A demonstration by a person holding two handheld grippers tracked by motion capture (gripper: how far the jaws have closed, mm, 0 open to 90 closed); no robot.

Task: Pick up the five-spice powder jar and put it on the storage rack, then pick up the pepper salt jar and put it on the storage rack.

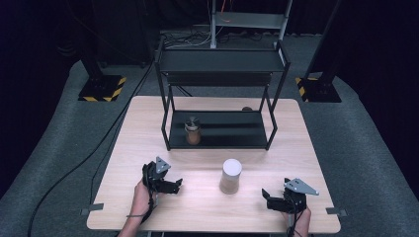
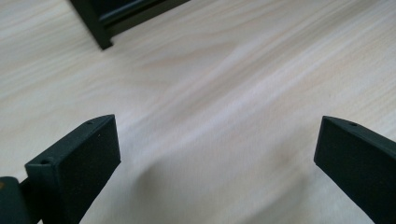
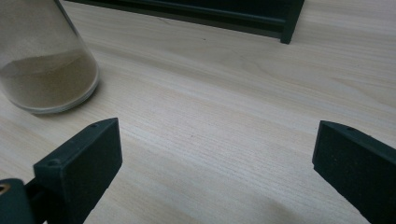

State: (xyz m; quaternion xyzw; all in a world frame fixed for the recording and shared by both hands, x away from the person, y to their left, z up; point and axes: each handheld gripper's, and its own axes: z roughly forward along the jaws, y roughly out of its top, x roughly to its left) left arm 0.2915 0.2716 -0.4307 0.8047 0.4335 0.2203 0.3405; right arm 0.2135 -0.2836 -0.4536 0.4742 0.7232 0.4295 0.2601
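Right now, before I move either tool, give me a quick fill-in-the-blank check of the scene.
1. The white-lidded jar stands on the table between the two ____.
2. The small brown jar sits on the ____ shelf of the black rack.
3. The left tool and right tool both have their jaws ____.

Missing words: tools; lower; open

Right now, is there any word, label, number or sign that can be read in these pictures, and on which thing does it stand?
None can be read.
White-lidded clear jar of brown powder: no label shows.
Small brown jar with dark lid on the black metal shelf rack: too small to tell.
Yellow-and-black striped stand bases: warning stripes, no words.
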